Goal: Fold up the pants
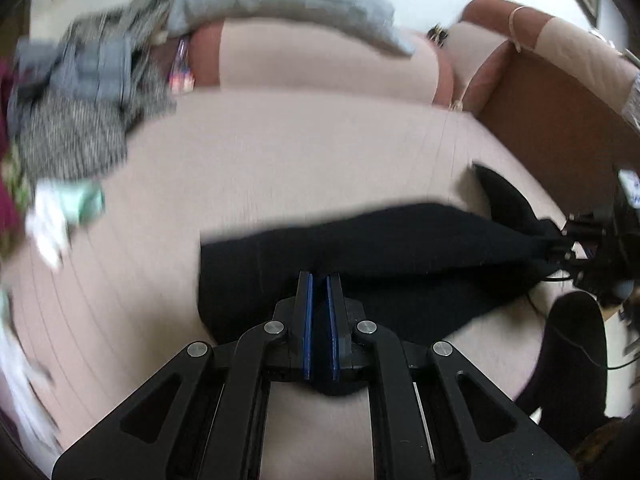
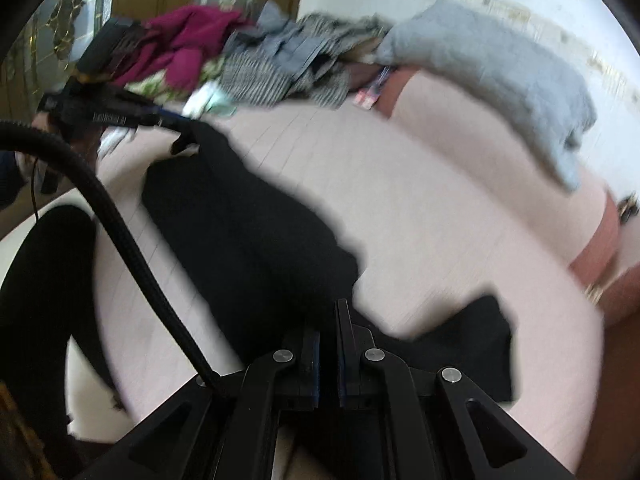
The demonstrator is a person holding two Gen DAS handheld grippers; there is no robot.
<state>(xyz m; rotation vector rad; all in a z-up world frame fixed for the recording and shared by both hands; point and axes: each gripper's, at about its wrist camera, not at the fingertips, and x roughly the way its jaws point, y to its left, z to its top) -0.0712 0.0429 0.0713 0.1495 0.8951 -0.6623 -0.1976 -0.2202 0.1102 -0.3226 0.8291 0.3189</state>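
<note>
The black pants (image 1: 380, 248) hang stretched between both grippers above a pale pink bed (image 1: 280, 152). My left gripper (image 1: 319, 280) is shut on one edge of the pants, blue pads pinching the black cloth. My right gripper (image 2: 329, 320) is shut on the other edge of the pants (image 2: 248, 216). The right gripper also shows at the right edge of the left wrist view (image 1: 560, 244), holding the cloth. The left gripper shows at upper left of the right wrist view (image 2: 176, 122), gripping the pants' far end. Both views are blurred by motion.
A heap of clothes (image 1: 80, 112) lies at the bed's far left, with a magenta garment (image 2: 188, 44) and striped grey cloth (image 2: 260, 72). A grey pillow (image 2: 500, 76) lies at the head. A black cable (image 2: 132, 252) crosses the right wrist view. A brown floor (image 1: 552, 120) lies beside the bed.
</note>
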